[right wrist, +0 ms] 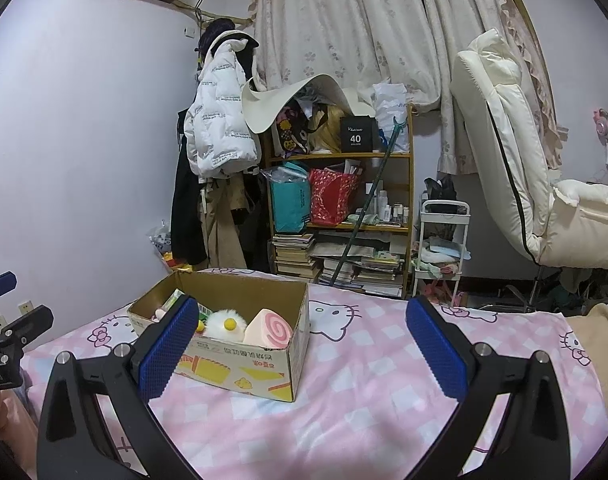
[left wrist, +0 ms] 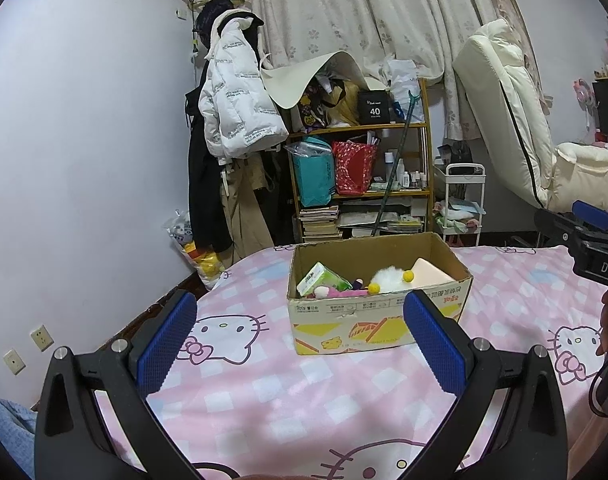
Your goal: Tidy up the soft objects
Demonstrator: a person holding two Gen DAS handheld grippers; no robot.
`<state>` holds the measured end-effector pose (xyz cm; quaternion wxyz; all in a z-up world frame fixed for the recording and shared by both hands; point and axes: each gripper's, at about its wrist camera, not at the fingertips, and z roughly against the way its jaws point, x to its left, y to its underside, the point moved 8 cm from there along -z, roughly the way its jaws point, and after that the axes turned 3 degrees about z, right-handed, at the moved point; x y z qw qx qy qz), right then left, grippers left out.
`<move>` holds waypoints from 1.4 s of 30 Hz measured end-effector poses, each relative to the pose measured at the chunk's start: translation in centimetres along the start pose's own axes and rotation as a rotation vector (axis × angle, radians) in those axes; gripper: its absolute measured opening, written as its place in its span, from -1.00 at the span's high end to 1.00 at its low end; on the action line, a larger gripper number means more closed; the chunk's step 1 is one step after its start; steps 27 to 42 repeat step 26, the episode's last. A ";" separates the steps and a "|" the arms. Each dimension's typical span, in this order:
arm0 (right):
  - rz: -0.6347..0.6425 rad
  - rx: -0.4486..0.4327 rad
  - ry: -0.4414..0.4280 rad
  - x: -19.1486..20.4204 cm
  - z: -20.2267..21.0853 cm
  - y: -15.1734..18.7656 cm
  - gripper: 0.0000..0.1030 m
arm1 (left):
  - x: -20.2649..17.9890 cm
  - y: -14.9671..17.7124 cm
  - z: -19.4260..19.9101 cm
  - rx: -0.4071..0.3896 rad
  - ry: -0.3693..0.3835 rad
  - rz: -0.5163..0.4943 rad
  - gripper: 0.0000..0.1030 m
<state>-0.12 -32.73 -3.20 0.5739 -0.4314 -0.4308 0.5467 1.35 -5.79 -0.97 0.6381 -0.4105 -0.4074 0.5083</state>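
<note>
Cardboard box (left wrist: 378, 320) sits on the pink cat-print bedsheet (left wrist: 304, 408), ahead of the left gripper (left wrist: 299, 336) and slightly toward its right finger, which overlaps the box's front wall in view. Soft items are inside it: white fluffy toy (left wrist: 388, 280) with yellow pompoms, swirl-pattern pink cushion (right wrist: 269, 328) at the box's right end, green tissue pack (left wrist: 318, 278) at its left end, small pink plush bits (left wrist: 336, 292) between them. From the right gripper (right wrist: 301, 334) the box lies ahead-left, partly behind its left finger. Both grippers are spread wide with nothing between the blue pads (left wrist: 167, 344), hovering low over the sheet. The right gripper's body shows at the far right edge of the left view. Beyond the bed: wooden shelf (left wrist: 384, 160) with bags and books, white puffer jacket (left wrist: 235, 100), floral curtains (left wrist: 364, 8).
</note>
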 end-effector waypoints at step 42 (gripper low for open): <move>0.020 0.002 0.007 0.4 -0.1 0.7 -1.00 | -0.3 0.4 -0.3 0.027 0.021 0.015 -0.97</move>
